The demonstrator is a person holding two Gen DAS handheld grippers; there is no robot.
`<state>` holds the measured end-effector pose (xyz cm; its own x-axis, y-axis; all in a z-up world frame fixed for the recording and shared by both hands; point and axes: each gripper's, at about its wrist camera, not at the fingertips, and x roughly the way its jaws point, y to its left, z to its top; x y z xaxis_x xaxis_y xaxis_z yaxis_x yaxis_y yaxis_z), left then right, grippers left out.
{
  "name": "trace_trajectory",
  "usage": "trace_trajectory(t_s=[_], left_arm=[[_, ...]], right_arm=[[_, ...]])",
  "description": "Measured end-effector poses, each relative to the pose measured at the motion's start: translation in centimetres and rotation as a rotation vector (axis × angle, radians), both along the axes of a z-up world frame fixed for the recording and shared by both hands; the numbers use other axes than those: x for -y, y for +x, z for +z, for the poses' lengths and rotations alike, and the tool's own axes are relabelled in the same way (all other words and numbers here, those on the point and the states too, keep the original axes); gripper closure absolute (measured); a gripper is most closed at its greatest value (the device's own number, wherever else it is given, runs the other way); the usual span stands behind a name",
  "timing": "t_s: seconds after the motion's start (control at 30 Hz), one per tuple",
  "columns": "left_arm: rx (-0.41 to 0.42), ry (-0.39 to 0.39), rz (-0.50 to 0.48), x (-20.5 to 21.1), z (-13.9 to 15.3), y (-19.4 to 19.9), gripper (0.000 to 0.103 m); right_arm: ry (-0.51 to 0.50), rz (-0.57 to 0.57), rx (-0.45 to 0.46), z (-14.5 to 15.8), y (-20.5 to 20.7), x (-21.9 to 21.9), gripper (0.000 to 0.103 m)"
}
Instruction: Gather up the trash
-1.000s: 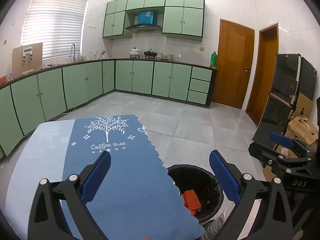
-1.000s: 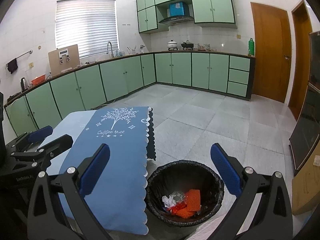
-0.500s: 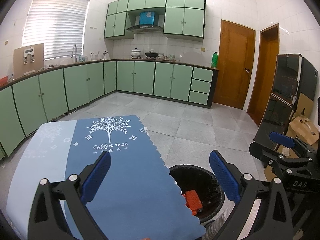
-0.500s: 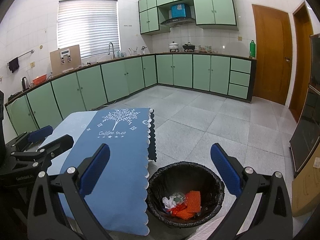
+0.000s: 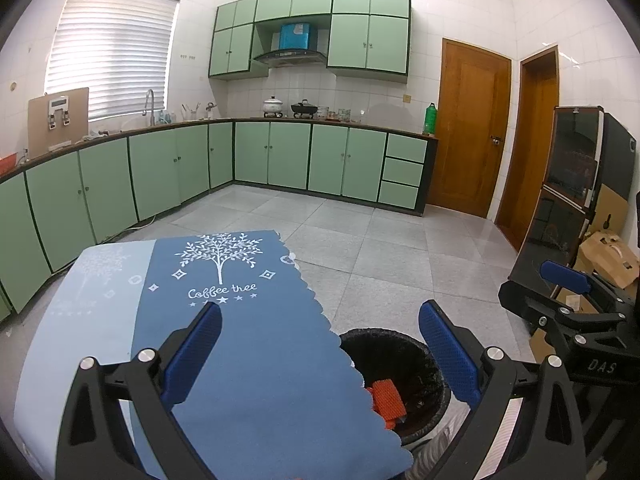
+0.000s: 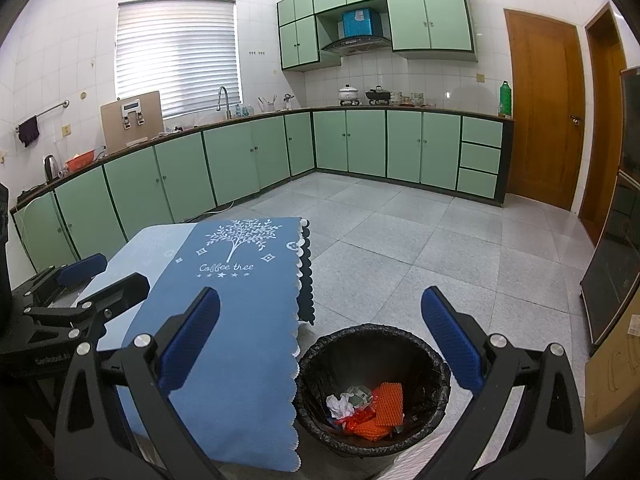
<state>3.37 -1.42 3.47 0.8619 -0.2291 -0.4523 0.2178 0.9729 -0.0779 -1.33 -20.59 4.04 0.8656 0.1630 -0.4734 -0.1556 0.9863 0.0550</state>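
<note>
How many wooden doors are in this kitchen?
2: a closed door past the drawers on the far wall, and another right of it. More may be out of view.

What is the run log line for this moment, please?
left gripper: open, empty | right gripper: open, empty | bin: holds trash | tablecloth: no trash seen

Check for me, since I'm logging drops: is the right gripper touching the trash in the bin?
Apart. The right wrist view shows the right gripper, jaws open and empty, above the trash.
</note>
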Motion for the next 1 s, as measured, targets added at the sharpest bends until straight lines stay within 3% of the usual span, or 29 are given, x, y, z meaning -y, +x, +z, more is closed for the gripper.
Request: trace_trajectory(t_s=[1.0], left_arm=[[-0.006, 0.004, -0.001, 0.11, 0.15, -0.08, 0.006]], right_arm=[[0.000, -0.001, -0.002, -0.04, -0.05, -0.09, 0.005]])
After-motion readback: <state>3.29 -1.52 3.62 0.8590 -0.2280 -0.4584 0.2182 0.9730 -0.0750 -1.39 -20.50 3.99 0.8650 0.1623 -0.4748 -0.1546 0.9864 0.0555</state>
